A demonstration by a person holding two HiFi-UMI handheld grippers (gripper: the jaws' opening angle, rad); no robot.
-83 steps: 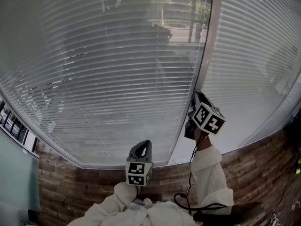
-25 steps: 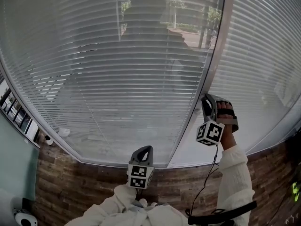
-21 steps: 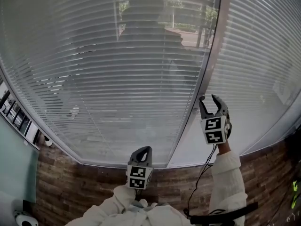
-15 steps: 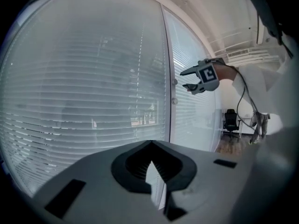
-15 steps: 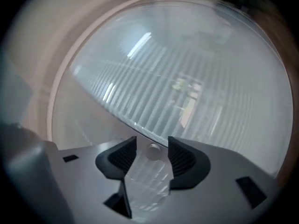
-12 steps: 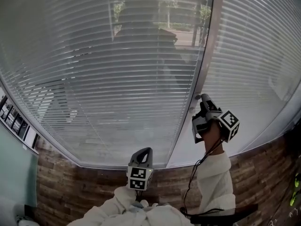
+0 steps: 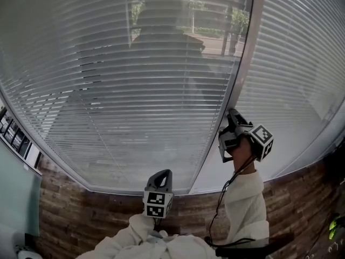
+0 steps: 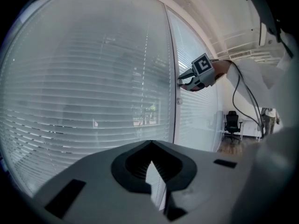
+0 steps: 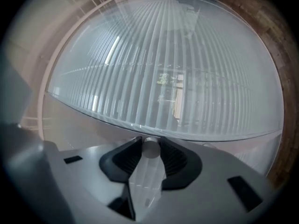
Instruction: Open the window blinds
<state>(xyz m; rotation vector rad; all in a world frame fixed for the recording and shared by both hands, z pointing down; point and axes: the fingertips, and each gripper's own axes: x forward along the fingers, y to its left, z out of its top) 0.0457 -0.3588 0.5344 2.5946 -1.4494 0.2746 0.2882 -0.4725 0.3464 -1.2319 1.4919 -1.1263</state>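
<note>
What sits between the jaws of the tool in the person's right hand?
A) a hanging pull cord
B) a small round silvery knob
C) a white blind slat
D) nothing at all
B: the right gripper view shows the small round silvery knob between the jaws of the right tool, which are closing on it.

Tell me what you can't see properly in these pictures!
- Head view: the right claw, its jaws closing, covers the knob sitting between them.
- Head view: the street behind the blinds is blurred by slats and reflections.
- Head view: the blinds' top is cut off by the edge.
- Left gripper view: the chair is too small for detail.
</note>
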